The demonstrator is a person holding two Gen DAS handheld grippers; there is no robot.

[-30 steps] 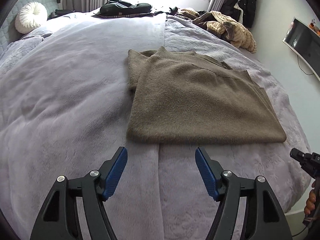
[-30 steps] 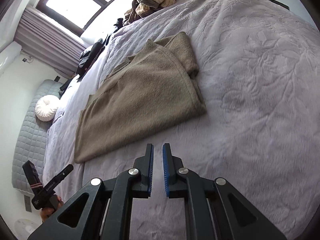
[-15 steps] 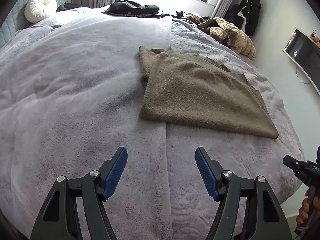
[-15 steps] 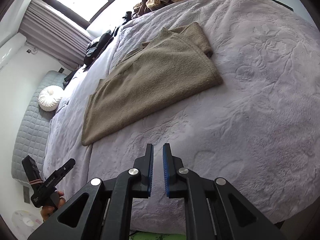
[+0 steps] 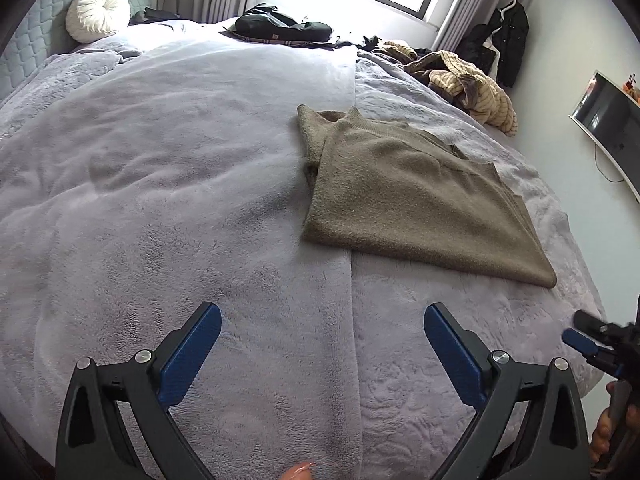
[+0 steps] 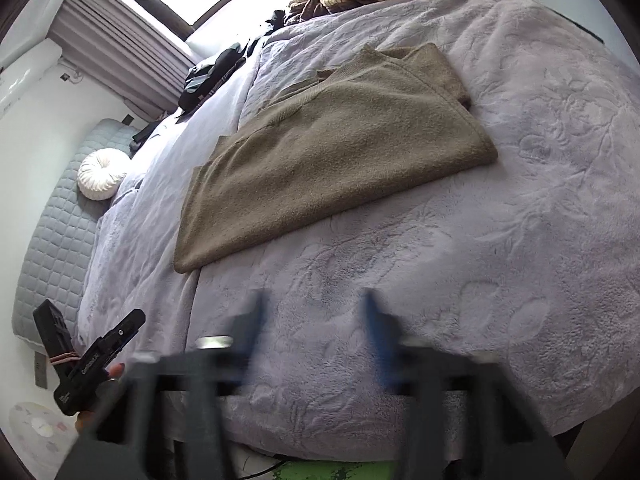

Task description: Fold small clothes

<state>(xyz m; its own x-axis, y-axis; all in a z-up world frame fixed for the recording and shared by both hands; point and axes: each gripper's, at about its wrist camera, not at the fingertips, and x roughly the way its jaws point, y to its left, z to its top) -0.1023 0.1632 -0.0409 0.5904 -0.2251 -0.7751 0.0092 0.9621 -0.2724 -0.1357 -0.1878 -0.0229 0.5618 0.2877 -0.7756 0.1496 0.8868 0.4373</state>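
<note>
A brown knitted sweater (image 5: pixel 416 196) lies folded flat on the lilac blanket of the bed (image 5: pixel 180 200), with one sleeve tucked along its far edge. It also shows in the right wrist view (image 6: pixel 336 152). My left gripper (image 5: pixel 320 340) is open and empty, held over the blanket short of the sweater's near edge. My right gripper (image 6: pixel 314 320) is open, blurred by motion, and empty, near the foot edge of the bed and apart from the sweater. It also shows at the right edge of the left wrist view (image 5: pixel 592 336).
A pile of striped clothes (image 5: pixel 472 88) and a black bag (image 5: pixel 284 28) lie at the far side of the bed. A white round cushion (image 5: pixel 98 12) rests by the headboard. A wall screen (image 5: pixel 612 124) is on the right.
Both grippers have drawn back from the sweater toward the bed's edge. My right gripper has gone from shut to open. The sweater has not moved.
</note>
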